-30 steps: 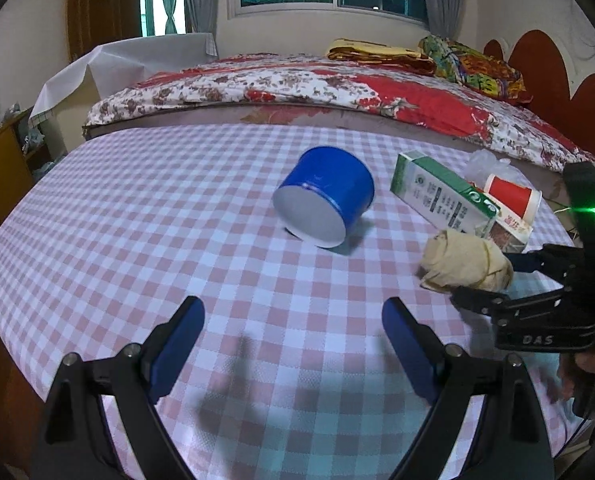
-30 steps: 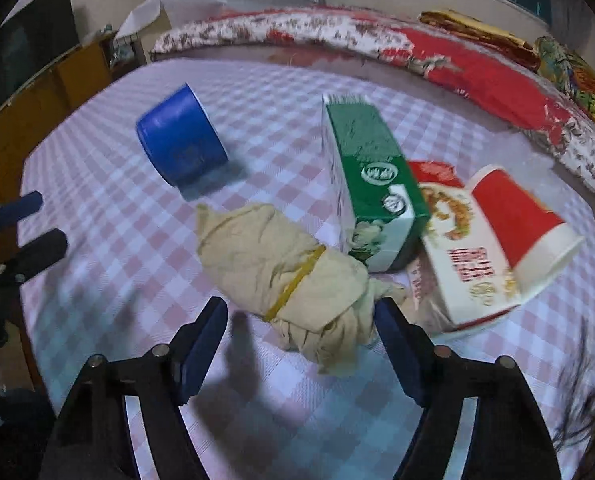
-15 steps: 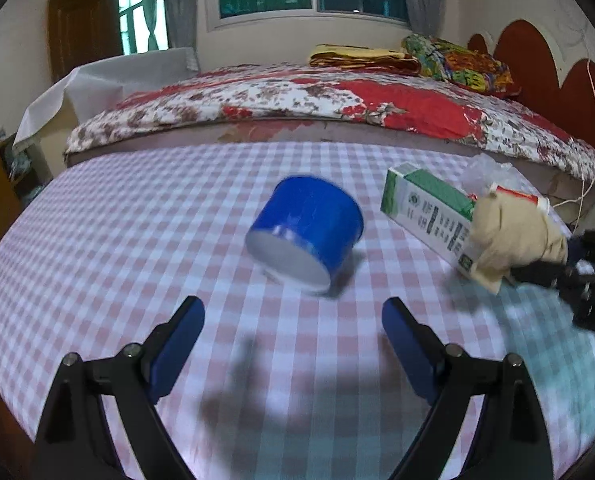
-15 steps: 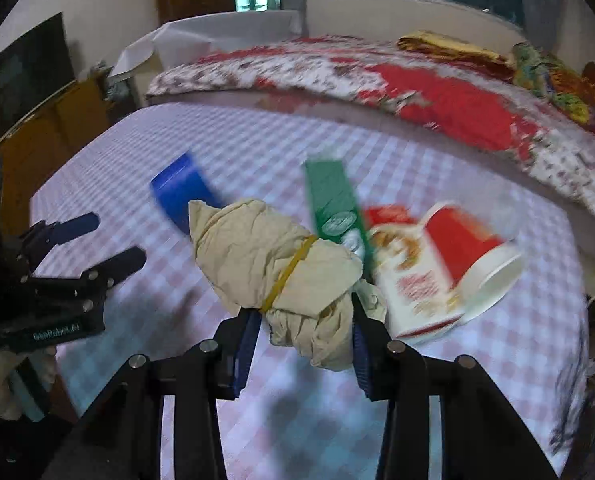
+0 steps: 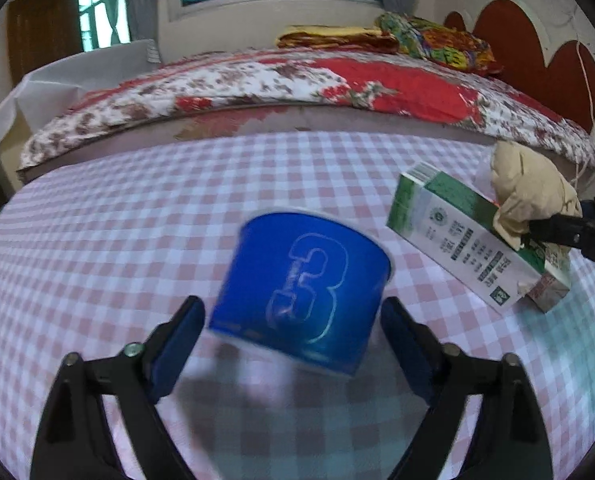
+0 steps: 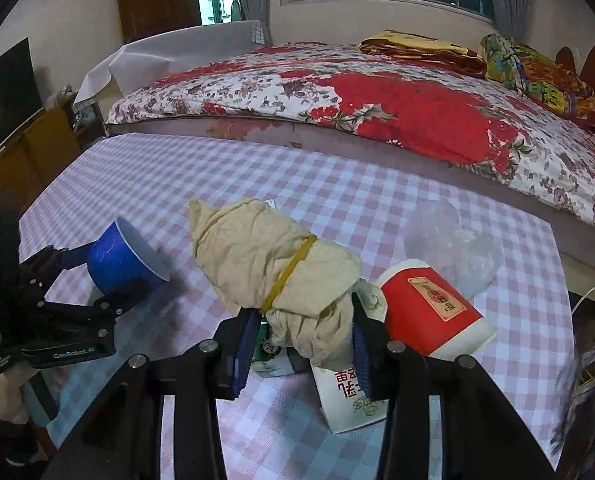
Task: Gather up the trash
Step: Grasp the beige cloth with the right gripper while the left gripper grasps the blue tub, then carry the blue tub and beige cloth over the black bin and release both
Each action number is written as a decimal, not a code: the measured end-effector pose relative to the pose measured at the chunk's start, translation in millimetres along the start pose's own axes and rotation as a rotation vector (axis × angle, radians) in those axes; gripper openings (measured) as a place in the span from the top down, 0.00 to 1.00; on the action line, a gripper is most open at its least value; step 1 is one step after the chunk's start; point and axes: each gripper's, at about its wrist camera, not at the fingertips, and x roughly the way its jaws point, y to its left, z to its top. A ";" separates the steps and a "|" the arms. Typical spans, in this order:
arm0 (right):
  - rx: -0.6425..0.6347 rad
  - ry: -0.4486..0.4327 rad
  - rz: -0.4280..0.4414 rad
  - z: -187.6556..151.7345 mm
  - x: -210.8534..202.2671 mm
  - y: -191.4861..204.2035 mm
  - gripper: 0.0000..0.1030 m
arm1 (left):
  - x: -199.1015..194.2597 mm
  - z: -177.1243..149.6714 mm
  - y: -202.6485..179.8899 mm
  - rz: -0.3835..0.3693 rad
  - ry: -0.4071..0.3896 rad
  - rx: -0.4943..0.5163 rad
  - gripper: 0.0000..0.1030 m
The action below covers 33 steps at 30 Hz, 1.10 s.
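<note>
We noted the beige cloth bundle (image 6: 273, 264), bound by a yellow rubber band (image 6: 287, 276), clenched between the blue pads of the right gripper (image 6: 301, 344) and lifted clear of the checked tablecloth (image 6: 337, 200). It hung above the trash cluster toward the right edge of the tabletop.

Beneath and behind the bundle lay a green-and-white carton (image 5: 457, 236) on its side. Just beside it, nearer the right edge, we recorded a red paper cup (image 6: 429, 312) tipped over, resting on a white printed packet (image 6: 349, 396). A crumpled clear plastic bag (image 6: 453, 248) sat just beyond the cup, toward the far right corner.

The blue cup (image 5: 301, 292), marked with a large "3", sat toward the left part of the tabletop, well apart from the carton. The left gripper (image 5: 293, 328) straddled it; its jaws were closing with the cup between them. In the left wrist view a narrow gap showed on each side, so the pads were not yet pressing. The cup looked tilted and blurred there.

A hand (image 6: 1, 396) held the left gripper's handle at the near left edge. Beyond the far edge stood a bed (image 6: 377, 96) with a floral red cover.
</note>
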 end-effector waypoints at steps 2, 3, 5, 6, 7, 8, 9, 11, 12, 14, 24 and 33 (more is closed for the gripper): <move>0.001 0.001 -0.003 -1.8 1.0 -1.3 0.57 | -1.1 0.3 -3.1 -0.020 -0.001 -0.006 0.20; 0.005 0.001 -0.002 -3.0 1.1 -2.5 0.57 | -2.0 0.3 -3.8 -0.021 -0.002 -0.015 0.21; 0.010 0.000 -0.002 -4.3 0.6 -4.7 0.57 | -6.3 -0.3 -6.6 -0.012 -0.015 -0.021 0.21; 0.012 0.000 0.000 -5.2 -0.7 -5.2 0.57 | -10.7 -1.3 -9.1 -0.010 -0.027 -0.024 0.21; 0.012 -0.002 -0.001 -6.1 -2.7 -5.3 0.57 | -15.4 -2.4 -12.3 -0.011 -0.036 -0.027 0.21; 0.010 -0.006 -0.003 -6.7 -5.1 -5.4 0.57 | -19.3 -3.2 -15.3 -0.012 -0.041 -0.026 0.22; 0.011 -0.010 -0.004 -7.7 -8.2 -6.0 0.57 | -25.0 -4.8 -19.9 -0.008 -0.048 -0.021 0.22; 0.018 -0.014 -0.002 -10.0 -14.8 -8.2 0.57 | -34.0 -6.3 -27.1 -0.002 -0.054 -0.022 0.22; 0.021 -0.017 -0.004 -12.2 -19.2 -9.9 0.57 | -36.8 -6.2 -29.1 -0.002 -0.057 -0.024 0.22; 0.029 -0.022 -0.006 -17.1 -27.9 -13.8 0.57 | -49.7 -6.8 -37.3 -0.002 -0.074 -0.027 0.22; 0.106 -0.070 -0.057 -59.5 -97.0 -53.4 0.57 | -103.5 -5.7 -96.0 -0.051 -0.145 0.017 0.23; 0.169 -0.102 -0.125 -105.6 -158.9 -95.4 0.57 | -126.8 -13.3 -159.9 -0.139 -0.164 0.075 0.23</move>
